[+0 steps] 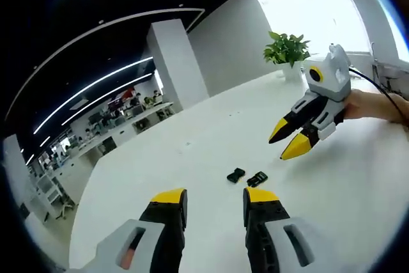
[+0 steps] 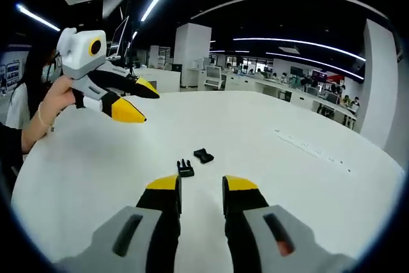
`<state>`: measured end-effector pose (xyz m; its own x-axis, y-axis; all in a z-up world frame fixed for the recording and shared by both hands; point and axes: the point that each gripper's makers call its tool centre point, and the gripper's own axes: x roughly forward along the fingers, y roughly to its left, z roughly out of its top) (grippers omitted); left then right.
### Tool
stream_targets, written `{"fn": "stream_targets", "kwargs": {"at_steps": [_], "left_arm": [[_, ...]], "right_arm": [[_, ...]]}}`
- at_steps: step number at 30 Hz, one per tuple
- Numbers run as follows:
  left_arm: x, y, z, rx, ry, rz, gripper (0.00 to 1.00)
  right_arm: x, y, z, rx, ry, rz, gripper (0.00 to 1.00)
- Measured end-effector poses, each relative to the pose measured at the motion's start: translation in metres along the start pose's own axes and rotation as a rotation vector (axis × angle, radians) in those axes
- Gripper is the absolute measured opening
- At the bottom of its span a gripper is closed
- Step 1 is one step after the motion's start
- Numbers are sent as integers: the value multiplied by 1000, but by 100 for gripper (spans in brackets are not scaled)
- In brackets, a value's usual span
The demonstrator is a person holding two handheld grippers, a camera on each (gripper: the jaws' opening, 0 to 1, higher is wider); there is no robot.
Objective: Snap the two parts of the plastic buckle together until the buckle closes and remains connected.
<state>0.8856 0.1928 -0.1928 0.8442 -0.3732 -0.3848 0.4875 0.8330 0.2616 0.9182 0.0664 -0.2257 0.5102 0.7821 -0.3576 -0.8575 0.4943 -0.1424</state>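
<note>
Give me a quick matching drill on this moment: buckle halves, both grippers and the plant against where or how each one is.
1. buckle halves
2. left gripper
3. right gripper
4. potted plant

A. at the table's far edge by the window
B. open, near the pronged half
C. lying apart on the white table
D. open, close to the table, empty

Pairs: 1-C, 2-D, 3-B, 4-A

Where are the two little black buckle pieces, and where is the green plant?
pronged buckle piece [image 2: 185, 169], right gripper view, on its body behind the prongs.
socket buckle piece [image 2: 204, 155], right gripper view, on the middle of its black shell.
green plant [image 1: 287, 48], left gripper view, on the leaves above the white pot.
</note>
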Motion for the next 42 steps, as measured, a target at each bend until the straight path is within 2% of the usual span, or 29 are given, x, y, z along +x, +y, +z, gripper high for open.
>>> {"fn": "stream_targets", "kwargs": {"at_steps": [5,14,28,42], "left_arm": [[3,1,-8,-18,23,-5,35],[0,2,-6,-22,18,-4,35],[-2,1,-6,-34,15,-9,36],[-3,-1,-4,-41,9,-21,36]], "right_arm": [[2,1,-5,-8,1,-1,26],[3,0,-12,-19,16,-2,26],[15,11,-14,-32,1,41,26],[30,19,-9,18,-42,72,23]]}}
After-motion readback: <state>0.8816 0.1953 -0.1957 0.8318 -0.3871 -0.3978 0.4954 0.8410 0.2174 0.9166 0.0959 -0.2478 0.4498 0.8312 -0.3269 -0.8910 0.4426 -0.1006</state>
